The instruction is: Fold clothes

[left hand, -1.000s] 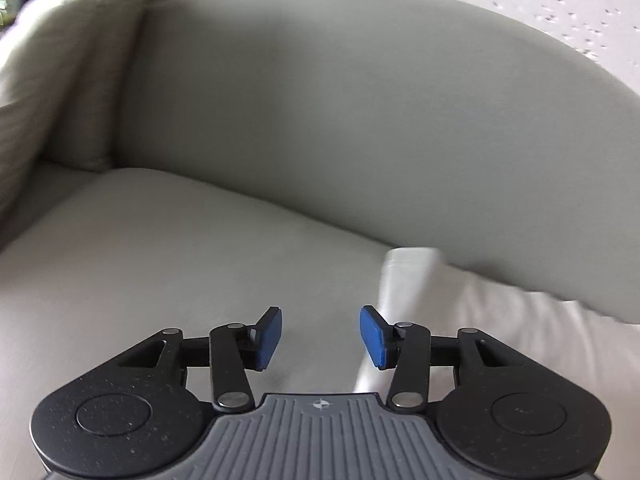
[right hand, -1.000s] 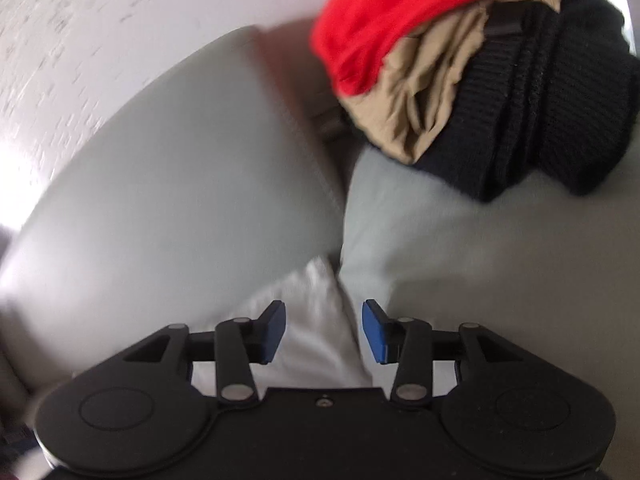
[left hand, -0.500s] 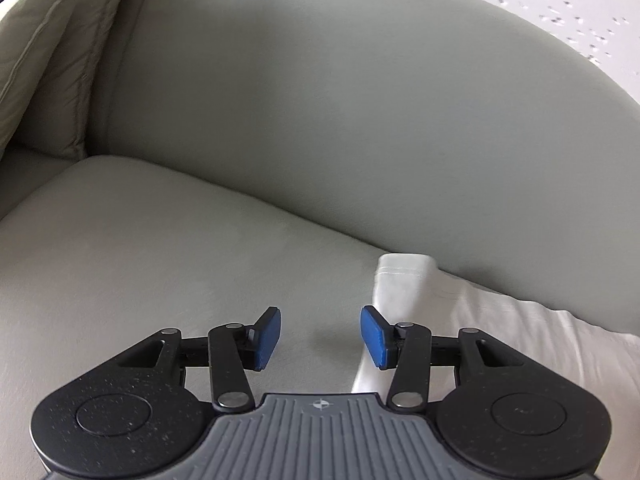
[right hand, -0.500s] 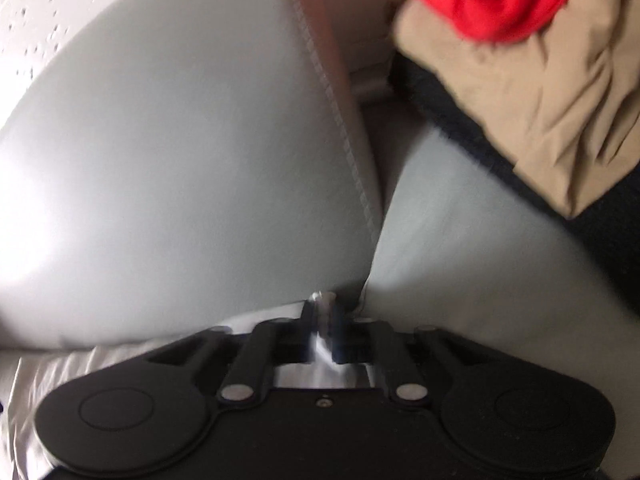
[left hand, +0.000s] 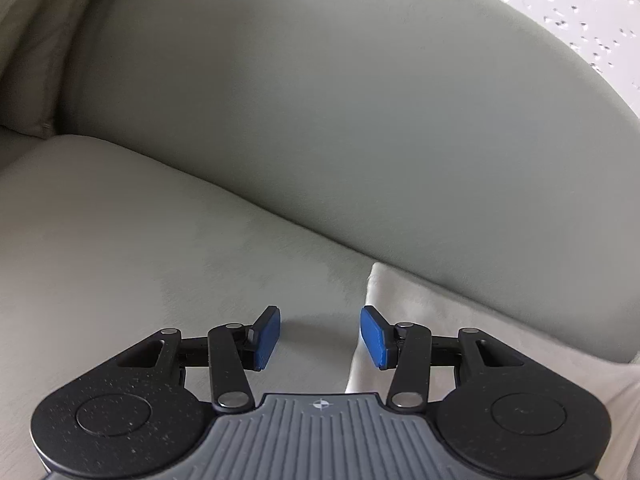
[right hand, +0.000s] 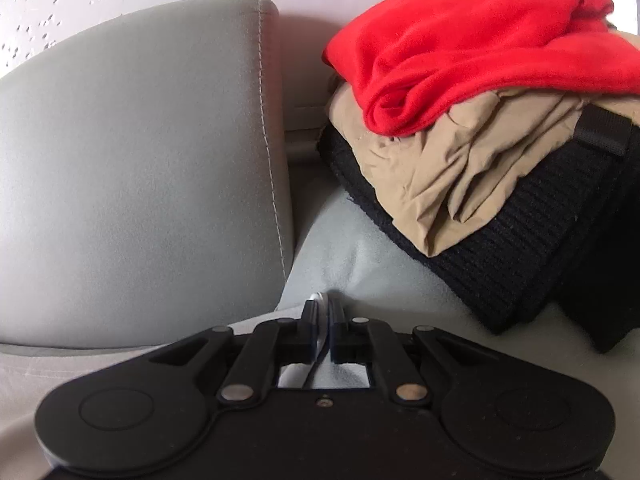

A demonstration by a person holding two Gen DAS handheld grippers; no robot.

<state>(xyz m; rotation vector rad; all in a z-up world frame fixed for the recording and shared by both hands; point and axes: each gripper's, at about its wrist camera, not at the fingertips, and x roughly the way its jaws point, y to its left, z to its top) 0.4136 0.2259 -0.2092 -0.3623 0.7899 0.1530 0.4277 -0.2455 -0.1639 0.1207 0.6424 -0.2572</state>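
A white garment [left hand: 460, 320] lies flat on the grey sofa seat [left hand: 140, 260], along the foot of the backrest. My left gripper [left hand: 320, 336] hovers open just over the garment's left corner. Its right blue pad [left hand: 374, 338] is above the cloth's edge, and nothing sits between the pads. In the right wrist view, my right gripper [right hand: 324, 320] is shut on the white garment [right hand: 320, 300], with a thin fold of the far corner pinched between its fingers. More of that cloth shows under the gripper body.
A pile of clothes sits on the seat to the right: a red fleece [right hand: 460, 40] on top, a tan garment [right hand: 460, 168] below it, and a black knit [right hand: 520, 260] at the bottom. The grey backrest cushion [right hand: 140, 160] rises behind. A pillow [left hand: 28, 40] stands at the far left.
My right gripper went from open to shut on the white garment's corner, and its view rolled and swung towards the clothes pile. The left gripper drifted along the seat and stayed open.
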